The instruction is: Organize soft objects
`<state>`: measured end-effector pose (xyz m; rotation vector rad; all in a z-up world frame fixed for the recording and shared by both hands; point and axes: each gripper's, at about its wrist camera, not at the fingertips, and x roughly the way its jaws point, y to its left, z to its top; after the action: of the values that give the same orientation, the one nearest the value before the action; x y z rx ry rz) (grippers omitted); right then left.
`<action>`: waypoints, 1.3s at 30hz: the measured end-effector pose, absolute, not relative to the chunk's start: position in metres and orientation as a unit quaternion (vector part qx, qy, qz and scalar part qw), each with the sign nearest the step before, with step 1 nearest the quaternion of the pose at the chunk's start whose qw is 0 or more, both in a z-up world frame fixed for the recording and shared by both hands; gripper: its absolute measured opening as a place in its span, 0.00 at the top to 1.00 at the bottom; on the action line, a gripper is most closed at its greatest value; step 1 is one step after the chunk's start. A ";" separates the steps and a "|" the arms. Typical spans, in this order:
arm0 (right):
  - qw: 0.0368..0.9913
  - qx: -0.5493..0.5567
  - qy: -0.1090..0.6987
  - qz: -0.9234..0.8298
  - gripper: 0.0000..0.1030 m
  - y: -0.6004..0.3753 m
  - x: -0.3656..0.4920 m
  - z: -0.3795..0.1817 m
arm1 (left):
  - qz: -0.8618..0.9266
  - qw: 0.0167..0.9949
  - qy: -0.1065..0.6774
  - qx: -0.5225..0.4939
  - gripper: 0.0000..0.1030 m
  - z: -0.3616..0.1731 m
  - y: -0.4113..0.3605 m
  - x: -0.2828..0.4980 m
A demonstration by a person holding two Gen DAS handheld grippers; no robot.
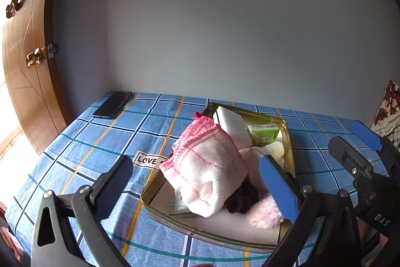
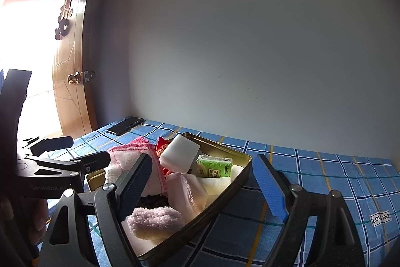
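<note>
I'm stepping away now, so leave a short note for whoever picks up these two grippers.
Left gripper: open, holding nothing.
Right gripper: open, holding nothing, over the tin's near end.
In the gold metal tin on the blue checked cloth: pink-edged white waffle towel, white sponge block, green tissue pack, fluffy pink roll.
Left: tidy the towel, which sticks out over the rim.

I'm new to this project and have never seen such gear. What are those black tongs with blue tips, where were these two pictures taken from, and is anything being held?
Each picture comes from a camera on a hand-held gripper, looking along its fingers. The left gripper and right gripper both stand open, holding nothing. On the blue checked cloth sits a gold tin with a pink-edged towel, a white block, a green tissue pack and a fluffy pink item. A phone lies by the wall.
</note>
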<state>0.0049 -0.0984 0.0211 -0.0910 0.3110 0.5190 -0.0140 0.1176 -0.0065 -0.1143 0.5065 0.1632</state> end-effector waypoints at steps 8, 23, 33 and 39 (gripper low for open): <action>0.954 -0.045 0.151 0.255 0.18 -0.099 0.005 0.022 | 0.080 0.963 0.253 -0.054 0.00 -0.006 0.116 -0.013; 0.953 -0.047 0.150 0.257 0.18 -0.093 0.007 0.023 | 0.087 0.957 0.267 -0.070 0.00 -0.012 0.130 -0.011; 0.952 -0.052 0.152 0.261 0.18 -0.087 0.007 0.021 | 0.088 0.957 0.268 -0.062 0.00 -0.016 0.130 -0.012; 0.952 -0.052 0.153 0.259 0.18 -0.085 0.008 0.021 | 0.089 0.960 0.262 -0.052 0.00 -0.016 0.127 -0.016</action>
<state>0.0078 -0.0853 0.0212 -0.1058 0.3111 0.5268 -0.0156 0.1271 -0.0165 -0.1052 0.5304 0.1814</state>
